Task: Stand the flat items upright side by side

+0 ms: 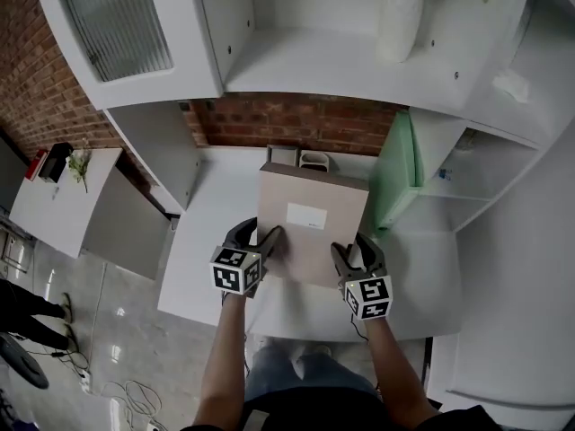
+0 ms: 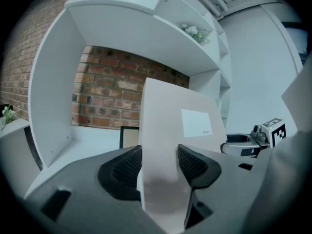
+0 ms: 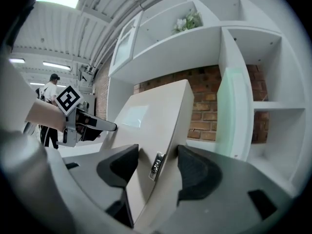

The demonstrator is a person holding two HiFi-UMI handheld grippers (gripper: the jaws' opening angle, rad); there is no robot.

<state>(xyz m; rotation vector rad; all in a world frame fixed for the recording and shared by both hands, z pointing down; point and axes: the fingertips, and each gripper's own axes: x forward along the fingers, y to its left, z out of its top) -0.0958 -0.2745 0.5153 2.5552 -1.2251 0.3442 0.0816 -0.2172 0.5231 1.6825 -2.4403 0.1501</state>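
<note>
I see a white bench (image 1: 216, 236) set into a white shelf unit, with a red brick wall (image 1: 287, 119) behind it. At the back of the bench, a thin dark-framed board (image 1: 283, 154) stands up against the bricks. A small grey thing (image 1: 315, 161) sits just beside it. On the right, a green flat board (image 1: 395, 173) stands up against the white side wall.
</note>
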